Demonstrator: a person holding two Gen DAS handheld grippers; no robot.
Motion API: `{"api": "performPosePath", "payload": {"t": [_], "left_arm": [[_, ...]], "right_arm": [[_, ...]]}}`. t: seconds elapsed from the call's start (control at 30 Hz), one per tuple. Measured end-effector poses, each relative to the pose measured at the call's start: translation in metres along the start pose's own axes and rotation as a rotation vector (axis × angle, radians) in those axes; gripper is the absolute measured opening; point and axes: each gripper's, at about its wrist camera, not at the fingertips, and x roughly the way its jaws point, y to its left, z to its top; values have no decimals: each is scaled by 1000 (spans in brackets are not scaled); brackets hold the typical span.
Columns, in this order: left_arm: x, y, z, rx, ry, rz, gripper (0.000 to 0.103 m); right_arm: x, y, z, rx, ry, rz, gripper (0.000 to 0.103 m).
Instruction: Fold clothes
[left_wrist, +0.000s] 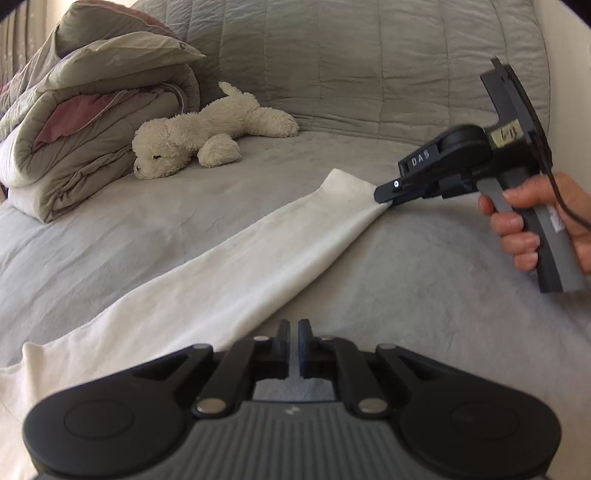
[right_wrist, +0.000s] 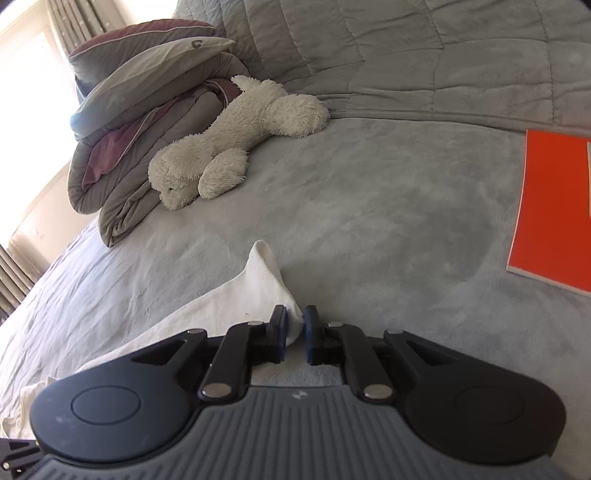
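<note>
A white garment (left_wrist: 229, 266) lies stretched over the grey bed cover (left_wrist: 424, 280), running from the lower left up to the right. In the left wrist view my right gripper (left_wrist: 384, 195), held by a hand (left_wrist: 524, 229), is shut on the garment's far end. The right wrist view shows that end of the garment (right_wrist: 258, 288) bunched between the right gripper's (right_wrist: 294, 326) blue pads. My left gripper (left_wrist: 294, 332) sits low on the bed with its jaws almost together. The garment's lower edge runs just left of its fingers, and no cloth shows in the slit.
A white plush dog (left_wrist: 199, 136) lies on the bed beside a folded duvet with pillows (left_wrist: 85, 122) at the far left. A quilted grey cover (left_wrist: 369, 59) rises behind. An orange book (right_wrist: 550, 210) lies on the bed at the right.
</note>
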Motion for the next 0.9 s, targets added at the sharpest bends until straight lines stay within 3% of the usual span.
{"api": "performPosePath", "payload": {"t": [0.03,0.1,0.23,0.33,0.43,0.6,0.9], "left_arm": [[-1,5,1,-28,-13,18,11],[-4,14,3,-83,-39,54,21],[7,29,3,-165,-25,117,23],[18,32,-4,-235,16,80,25],[15,33,-6,-312,-2,10,31],[-6,31,-11,-383,-22,-25,31],[-71,40,-26,-397,-20,148,40]], "right_arm": [[-3,4,0,-33,-19,-19,24],[-8,12,1,-96,-46,-28,24],[-6,40,-6,-220,-38,30,35],[2,60,-13,-298,-14,64,36],[15,67,-20,-304,27,49,36],[10,55,-17,-255,49,34,37],[-32,95,-15,-298,48,88,39]]}}
